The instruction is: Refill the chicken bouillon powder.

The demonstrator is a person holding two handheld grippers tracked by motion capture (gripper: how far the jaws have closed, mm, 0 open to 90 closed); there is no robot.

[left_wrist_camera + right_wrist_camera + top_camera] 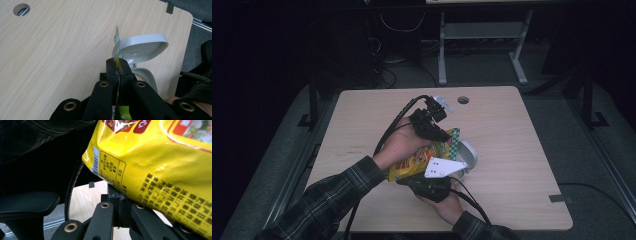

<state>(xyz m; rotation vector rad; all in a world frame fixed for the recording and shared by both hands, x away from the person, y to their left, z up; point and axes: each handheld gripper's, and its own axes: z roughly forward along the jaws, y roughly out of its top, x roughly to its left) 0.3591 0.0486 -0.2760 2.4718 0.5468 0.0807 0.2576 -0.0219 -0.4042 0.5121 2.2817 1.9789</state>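
A yellow snack bag [414, 162] with red print hangs tilted between my two grippers over the middle of the wooden table [512, 130]. My left gripper [446, 137] is shut on the bag's green-and-white checked top seal [117, 43], which sticks up thin between the pinched jaws [117, 68]. My right gripper [424, 177], under its grey plate, is shut on the bag's lower end; in the right gripper view the bag [155, 170] bulges over the closed jaws [117, 195]. A white container [145, 47] with its flip lid raised sits just beyond the bag [469, 155].
A round cable hole [463, 100] lies near the table's far edge. A small grey clip [559, 198] sits at the near right edge. A black chair armrest [27, 203] stands beside the table. A white desk frame [482, 35] is on the floor behind.
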